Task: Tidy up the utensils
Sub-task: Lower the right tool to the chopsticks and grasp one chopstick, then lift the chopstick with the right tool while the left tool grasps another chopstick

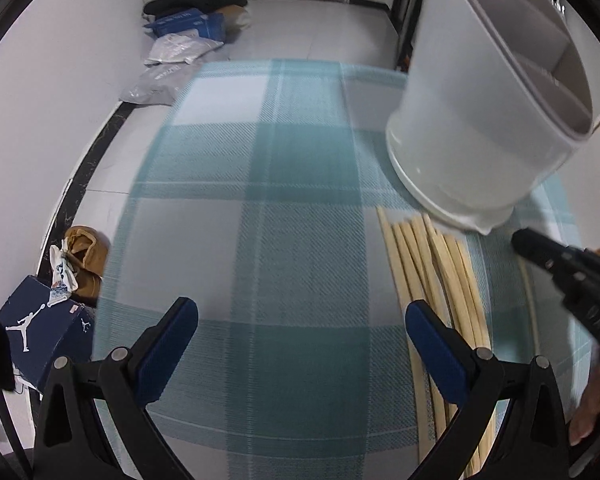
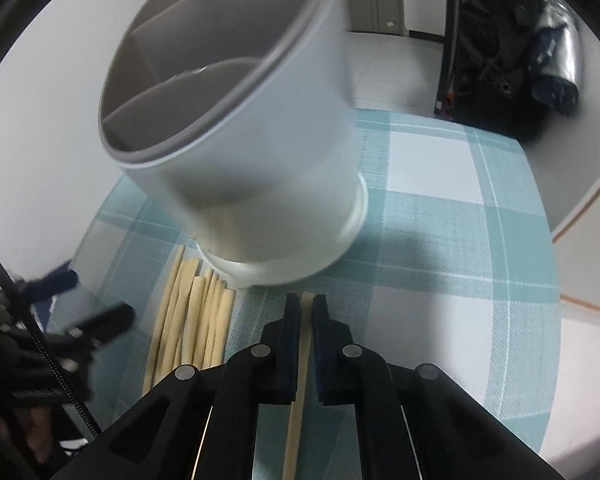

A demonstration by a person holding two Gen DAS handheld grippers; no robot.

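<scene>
the only sign that reads clearly is the white jumping-figure logo, the jordan mark, printed large on the side of a dark blue shoe box (image 1: 40, 320) on the floor at lower left in the left wrist view; a smaller copy of the same figure stands on the box's adjoining face. farther back by the wall, a blue carton (image 1: 190, 26) carries white lettering, too blurred to read. a grey plastic bag (image 1: 156, 84) on the floor near it shows faint print, likewise illegible. the right wrist view holds no legible text.
</scene>
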